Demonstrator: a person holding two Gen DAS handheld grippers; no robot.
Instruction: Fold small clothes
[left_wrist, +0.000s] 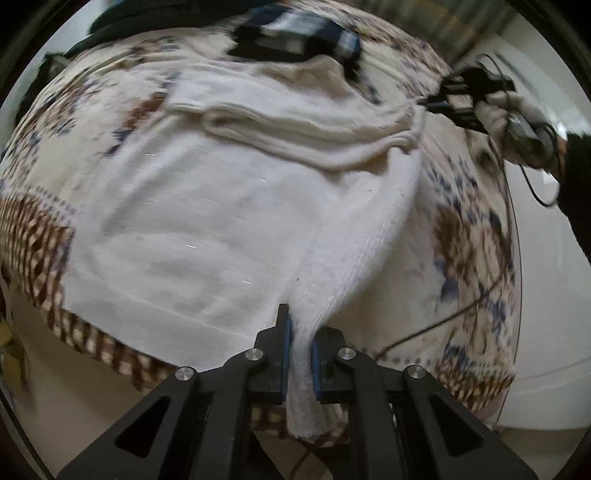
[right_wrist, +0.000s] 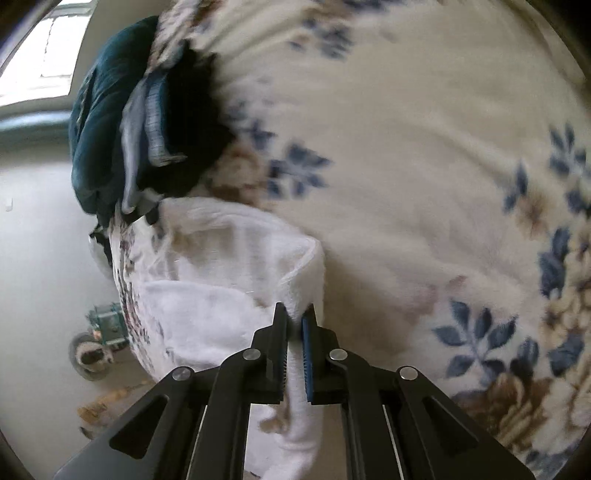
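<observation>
White knit garment (left_wrist: 207, 206), one item, laid mostly flat on a floral blanket (left_wrist: 476, 236) that covers the work surface; upper part already turned over into a thick rolled band running roughly from 9 o'clock to 3 o'clock across the left wrist view. Left gripper (left_wrist: 301, 350): jaws pressed together on a gathered strip of the knit, which runs away from the pads toward 1 o'clock and joins the rolled band; the body of the garment spreads to 10 and 11 o'clock of this grip. Right gripper (right_wrist: 294, 343): jaws likewise pinched on an edge of the same white cloth, with the bulk of the fabric lying at 10 o'clock of the pads and bare blanket from 12 to 4 o'clock. In the left wrist view the right gripper (left_wrist: 448, 101) appears at 2 o'clock, at the far end of the rolled band, held by a hand (left_wrist: 517, 118). Governing relation, as judged: the two grips sit at opposite ends of one side edge, so the long axis of the held edge runs from the left pads toward 1 to 2 o'clock; carrying that edge across toward 10 o'clock would fold it over the body. Dark folded clothes (right_wrist: 147, 125) lie at 11 o'clock in the right wrist view, touching the garment's far edge.
</observation>
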